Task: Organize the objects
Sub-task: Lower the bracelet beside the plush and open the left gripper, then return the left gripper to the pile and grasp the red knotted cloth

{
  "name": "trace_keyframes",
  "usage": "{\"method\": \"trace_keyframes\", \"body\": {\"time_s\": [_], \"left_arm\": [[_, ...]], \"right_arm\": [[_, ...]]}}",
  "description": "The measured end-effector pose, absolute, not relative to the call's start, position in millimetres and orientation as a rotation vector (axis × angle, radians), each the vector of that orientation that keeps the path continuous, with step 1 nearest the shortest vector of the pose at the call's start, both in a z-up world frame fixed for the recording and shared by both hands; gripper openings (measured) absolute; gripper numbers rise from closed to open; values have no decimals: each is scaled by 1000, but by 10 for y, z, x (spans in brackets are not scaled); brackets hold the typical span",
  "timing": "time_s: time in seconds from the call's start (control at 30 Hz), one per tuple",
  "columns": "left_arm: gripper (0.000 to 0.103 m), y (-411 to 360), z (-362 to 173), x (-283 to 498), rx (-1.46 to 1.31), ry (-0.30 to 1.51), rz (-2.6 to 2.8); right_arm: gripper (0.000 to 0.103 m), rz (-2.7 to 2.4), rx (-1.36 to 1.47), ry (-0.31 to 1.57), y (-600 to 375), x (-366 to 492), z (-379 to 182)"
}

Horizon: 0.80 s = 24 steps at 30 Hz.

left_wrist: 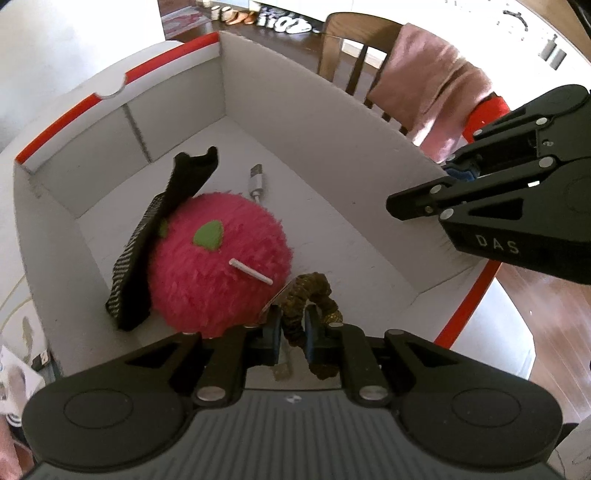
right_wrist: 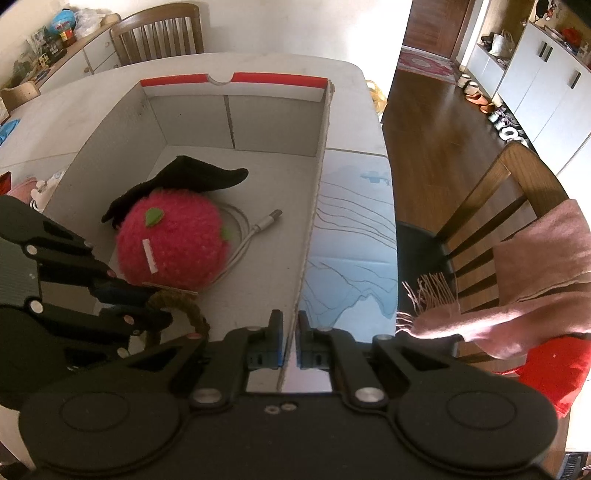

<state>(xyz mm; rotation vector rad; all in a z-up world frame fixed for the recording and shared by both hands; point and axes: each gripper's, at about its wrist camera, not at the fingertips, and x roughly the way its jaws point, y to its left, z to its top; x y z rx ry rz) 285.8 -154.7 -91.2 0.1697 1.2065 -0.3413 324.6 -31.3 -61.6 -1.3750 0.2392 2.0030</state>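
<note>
Over the cardboard box (left_wrist: 288,122), the left gripper (left_wrist: 291,332) is lowering a brown scrunchie (left_wrist: 314,291), grasping it beside the pink plush ball (left_wrist: 221,258), while the right gripper (right_wrist: 290,332) is clenching the box wall; releasing likely comes next.

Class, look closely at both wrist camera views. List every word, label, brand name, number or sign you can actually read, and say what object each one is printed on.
"DAS": raised letters on the black body of the right gripper, seen in the left wrist view.
White tag on the pink fuzzy ball: nothing on it can be read.
Small emblem on the left gripper body: too small to read.
Packages on the far sideboard: too blurred to read.
</note>
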Motion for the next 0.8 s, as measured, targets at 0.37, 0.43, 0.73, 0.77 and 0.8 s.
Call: {"method": "trace_keyframes", "body": {"time_s": [0.37, 0.43, 0.73, 0.77, 0.8], "left_arm": [[40, -1464, -793, 2701, 158, 1148, -355], [52, -1448, -756, 2652, 157, 1131, -365], [70, -1298, -496, 2395, 133, 1051, -376], [71, -1274, -461, 2368, 128, 1045, -375], [71, -1243, -420, 2335, 123, 1036, -373]], "right_arm": [[5, 1988, -1387, 212, -340, 3225, -617], [5, 1981, -1392, 200, -348, 3214, -623], [4, 1948, -1394, 182, -392, 3192, -622], [4, 1944, -1393, 181, -396, 3191, -621], [4, 1941, -1390, 182, -399, 3192, -619]]}}
